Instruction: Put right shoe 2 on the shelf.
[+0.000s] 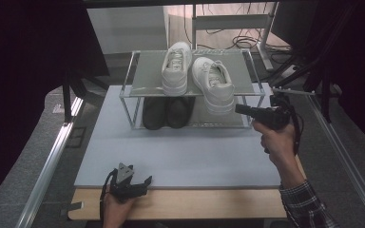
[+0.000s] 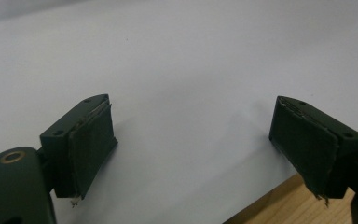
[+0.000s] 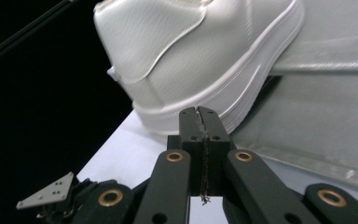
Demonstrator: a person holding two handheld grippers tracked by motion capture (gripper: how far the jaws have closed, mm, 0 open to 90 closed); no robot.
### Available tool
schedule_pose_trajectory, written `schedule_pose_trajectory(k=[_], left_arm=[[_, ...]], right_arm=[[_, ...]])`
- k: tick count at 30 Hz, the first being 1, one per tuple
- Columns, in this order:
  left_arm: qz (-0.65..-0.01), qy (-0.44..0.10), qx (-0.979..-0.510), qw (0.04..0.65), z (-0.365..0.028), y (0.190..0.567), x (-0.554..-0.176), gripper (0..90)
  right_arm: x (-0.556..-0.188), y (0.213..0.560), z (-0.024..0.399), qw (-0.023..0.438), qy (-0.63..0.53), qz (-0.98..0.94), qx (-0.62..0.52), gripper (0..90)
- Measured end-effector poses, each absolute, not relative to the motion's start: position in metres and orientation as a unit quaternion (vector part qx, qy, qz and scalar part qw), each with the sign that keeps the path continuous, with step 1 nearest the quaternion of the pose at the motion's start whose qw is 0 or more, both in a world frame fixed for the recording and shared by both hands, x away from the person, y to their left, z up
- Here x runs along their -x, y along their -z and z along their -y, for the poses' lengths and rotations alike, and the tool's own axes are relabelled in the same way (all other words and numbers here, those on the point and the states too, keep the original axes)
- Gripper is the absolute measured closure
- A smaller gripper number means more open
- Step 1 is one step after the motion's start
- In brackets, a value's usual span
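right tongs [image 1: 240, 109]: pressed flat together, nothing caught between them. In the right gripper view the two black jaws meet in one seam, tips right at the heel of the white shoe, just under the sole edge. Can't tell if they actually touch it.

white shoe (right one) [image 1: 215, 84]: sits on the top shelf of the rack, turned at a slant, heel sticking out over the front edge towards the person. In the right gripper view [image 3: 200, 56] the heel and the ribbed white sole loom right above the jaws.

white shoe (left one) [image 1: 177, 66]: same top shelf, just beside its partner, lying straighter with its heel to the front.

black shoes [image 1: 166, 111]: a pair side by side on the lower shelf, under the left white one.

rack [image 1: 145, 76]: two-level shoe rack, thin metal frame, grey shelves, standing at the back of the grey mat.

left tongs [image 1: 140, 183]: spread wide apart, holding nothing. They sit low at the near edge of the desk, well apart from the rack. In the left gripper view [image 2: 191, 154] the bare mat lies between the two pads.

grey mat [image 1: 180, 152]: covers most of the desk [image 1: 195, 204], with a strip of wood showing along the near edge.

right hand [image 1: 278, 142]: wrapped round the gripper handle, checked sleeve coming in from the bottom right.
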State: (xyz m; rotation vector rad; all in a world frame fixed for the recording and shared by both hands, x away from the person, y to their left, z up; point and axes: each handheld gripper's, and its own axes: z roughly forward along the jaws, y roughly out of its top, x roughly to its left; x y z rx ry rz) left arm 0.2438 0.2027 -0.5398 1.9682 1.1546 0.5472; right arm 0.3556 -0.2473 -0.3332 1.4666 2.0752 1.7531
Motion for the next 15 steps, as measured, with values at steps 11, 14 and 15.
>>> schedule_pose_trajectory(k=[11, 14, 15], left_arm=[[-0.454, -0.215, -0.773, 0.387, -0.203, 0.540, -0.244, 13.4], [-0.454, -0.216, -0.773, 0.387, -0.203, 0.540, -0.244, 13.5], [-0.454, -0.215, -0.773, 0.387, -0.203, 0.540, -0.244, 13.5]], right_arm=[[-0.352, 0.349, 0.233, 0.014, -0.560, -0.685, -0.465, 89.6], [-0.354, 0.349, 0.233, 0.013, -0.565, -0.682, -0.464, 89.7], [-0.354, 0.348, 0.233, 0.013, -0.562, -0.684, -0.465, 89.7]])
